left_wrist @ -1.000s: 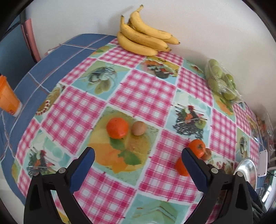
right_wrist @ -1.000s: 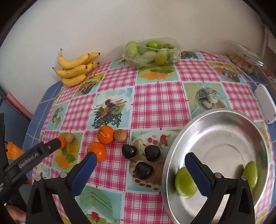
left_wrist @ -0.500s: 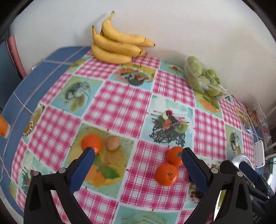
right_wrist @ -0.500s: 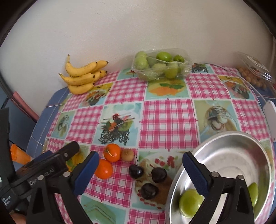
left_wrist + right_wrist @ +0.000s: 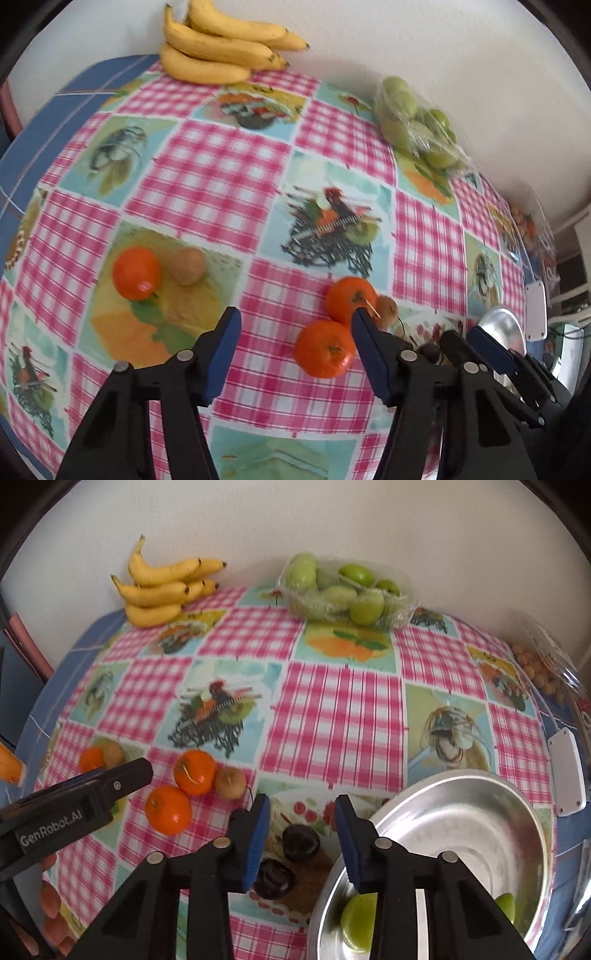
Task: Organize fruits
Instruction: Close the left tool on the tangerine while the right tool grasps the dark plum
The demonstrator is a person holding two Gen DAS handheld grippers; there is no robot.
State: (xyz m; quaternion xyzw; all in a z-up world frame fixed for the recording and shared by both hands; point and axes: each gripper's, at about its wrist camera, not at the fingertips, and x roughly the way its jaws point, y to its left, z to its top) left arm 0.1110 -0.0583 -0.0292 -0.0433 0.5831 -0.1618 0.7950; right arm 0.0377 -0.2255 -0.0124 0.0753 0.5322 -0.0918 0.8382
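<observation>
Just right of the right gripper (image 5: 302, 834), two green fruits (image 5: 360, 921) are already seen in the metal bowl (image 5: 480, 805); everything else is left on the tablecloth (image 5: 332, 709). Between its closing jaws a dark plum (image 5: 301, 842) is framed, not yet pinched, with a second plum (image 5: 273, 880) nearer the left finger. Ahead of the left gripper (image 5: 295, 354), also closing on nothing yet, an orange (image 5: 325, 349) is approached, close by its right finger. Both tools are pitched steeply down at the table. Bananas (image 5: 162, 587) and packed green fruit (image 5: 343, 590) are left far ahead by the wall.
</observation>
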